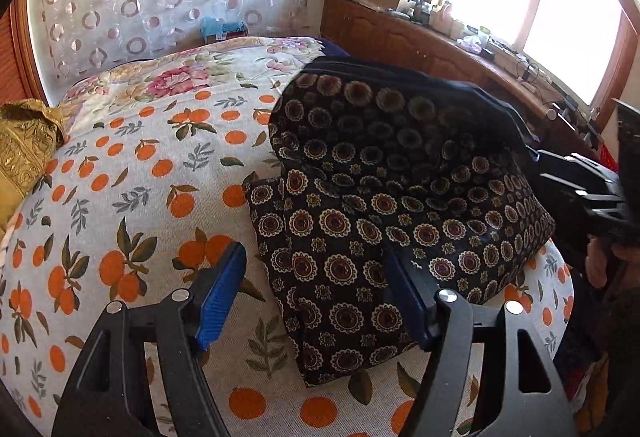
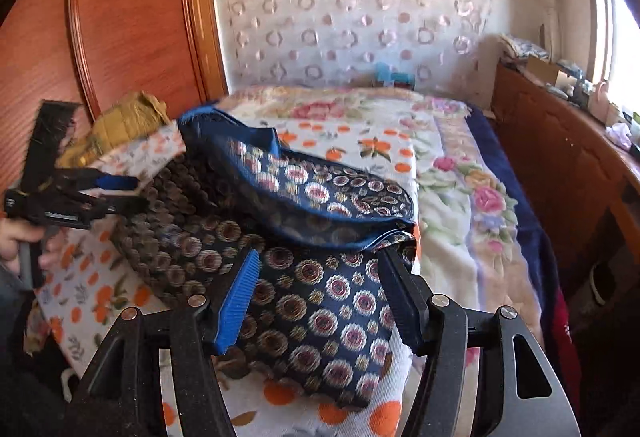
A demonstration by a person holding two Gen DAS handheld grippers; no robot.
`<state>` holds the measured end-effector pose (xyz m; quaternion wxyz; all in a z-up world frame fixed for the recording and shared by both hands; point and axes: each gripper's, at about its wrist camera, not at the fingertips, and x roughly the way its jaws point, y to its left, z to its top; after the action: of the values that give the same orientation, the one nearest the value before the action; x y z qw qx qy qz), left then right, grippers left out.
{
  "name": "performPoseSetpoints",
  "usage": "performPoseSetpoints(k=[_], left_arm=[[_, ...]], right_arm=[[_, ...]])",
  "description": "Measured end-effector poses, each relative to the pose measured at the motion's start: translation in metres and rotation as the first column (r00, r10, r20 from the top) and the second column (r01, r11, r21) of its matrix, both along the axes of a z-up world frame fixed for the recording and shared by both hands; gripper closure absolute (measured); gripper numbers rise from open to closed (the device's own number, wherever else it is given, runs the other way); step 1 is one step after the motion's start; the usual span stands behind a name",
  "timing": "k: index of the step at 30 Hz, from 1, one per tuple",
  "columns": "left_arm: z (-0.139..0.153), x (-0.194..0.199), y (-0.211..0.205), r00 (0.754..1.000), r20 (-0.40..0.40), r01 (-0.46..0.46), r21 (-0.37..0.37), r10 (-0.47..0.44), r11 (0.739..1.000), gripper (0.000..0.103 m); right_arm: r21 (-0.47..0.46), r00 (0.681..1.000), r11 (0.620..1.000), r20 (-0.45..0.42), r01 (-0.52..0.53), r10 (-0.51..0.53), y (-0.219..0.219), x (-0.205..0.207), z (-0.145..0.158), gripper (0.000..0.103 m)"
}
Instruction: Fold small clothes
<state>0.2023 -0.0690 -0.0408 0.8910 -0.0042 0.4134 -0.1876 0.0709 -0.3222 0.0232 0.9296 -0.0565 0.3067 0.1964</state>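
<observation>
Both claws [image 1: 316,289] [image 2: 316,289] spread above garment [image 1: 384,197]

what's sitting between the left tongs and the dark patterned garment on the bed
Nothing visible. The left tongs stand open right over the near edge of the dark patterned garment, with only the orange-print bedspread beside it. The yellow cloth lies well off to the side.

An orange-print bedsheet [image 1: 132,197] covers the near bed, a floral blanket [image 2: 460,173] beyond it. A cluttered wooden cabinet [image 1: 404,37] lines the right; gold fabric [image 1: 24,153] lies left.
</observation>
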Motion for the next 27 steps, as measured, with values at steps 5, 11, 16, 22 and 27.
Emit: performPoseSetpoints(k=[5,11,16,22,27], left_arm=[[0.000,0.002,0.000,1.000,-0.015,0.023,-0.052,-0.024,0.998,0.050],[-0.007,0.008,-0.005,0.998,-0.046,0.034,-0.067,-0.037,0.997,0.054],[-0.003,0.010,-0.004,0.998,-0.041,0.044,-0.149,-0.050,0.988,0.056],[-0.007,0.023,-0.011,0.997,-0.074,0.025,-0.099,-0.032,0.995,0.059],[0.003,0.005,-0.008,0.998,-0.041,0.049,-0.114,-0.054,0.992,0.098]], right_arm=[[-0.053,0.993,0.993,-0.033,0.107,-0.109,0.000,0.041,0.000,0.039],[-0.043,0.982,0.983,-0.050,0.179,-0.181,0.004,0.064,0.006,0.039],[-0.020,0.986,0.987,-0.048,0.160,-0.160,0.008,0.049,0.004,0.039],[0.012,0.987,0.988,-0.050,0.154,-0.154,-0.006,0.035,0.004,0.039],[0.028,0.985,0.987,-0.065,0.160,-0.158,-0.005,0.029,-0.002,0.039]])
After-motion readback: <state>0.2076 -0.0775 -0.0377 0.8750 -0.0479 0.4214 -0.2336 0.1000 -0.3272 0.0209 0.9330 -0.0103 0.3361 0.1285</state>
